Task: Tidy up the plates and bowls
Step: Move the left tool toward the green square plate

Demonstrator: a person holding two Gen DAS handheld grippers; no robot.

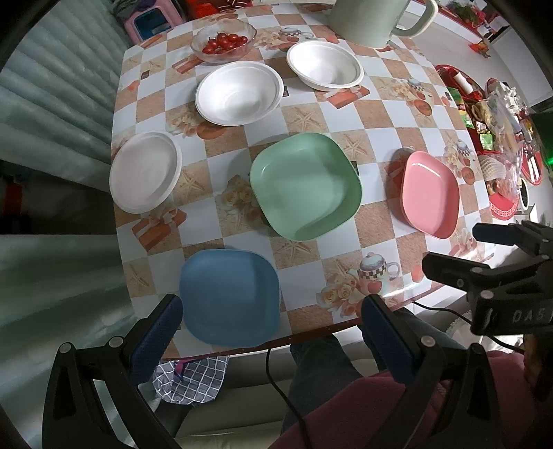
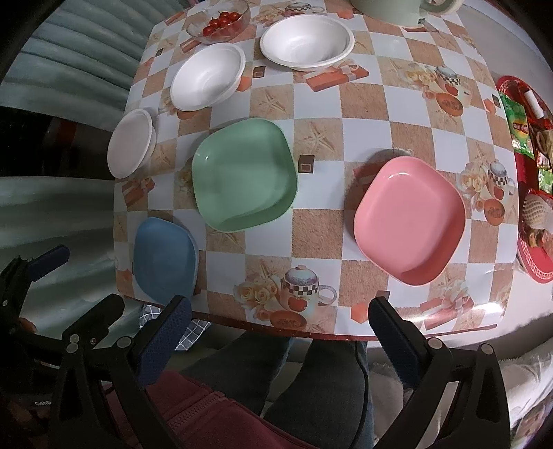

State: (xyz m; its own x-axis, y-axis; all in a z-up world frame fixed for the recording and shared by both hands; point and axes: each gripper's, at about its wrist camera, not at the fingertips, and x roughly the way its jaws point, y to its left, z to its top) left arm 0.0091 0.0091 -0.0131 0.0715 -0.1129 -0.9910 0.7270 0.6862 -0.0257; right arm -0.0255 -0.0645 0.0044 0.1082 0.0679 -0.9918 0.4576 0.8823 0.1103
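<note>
Checkered tabletop [image 2: 363,114] with teapot and rose prints. Blue plate [image 1: 230,297] at near left edge, green plate [image 1: 306,186] mid-table, pink plate [image 2: 409,219] to the right; three white bowls [image 1: 238,93] toward far left, all apart. Glass bowl of cherry tomatoes [image 1: 224,40] and a pale green jug [image 1: 373,20] at far edge. Left claw [image 1: 273,316] spread wide, empty, above the near edge by the blue plate. Right claw [image 2: 280,319] likewise spread, empty, over the person's lap.
</note>
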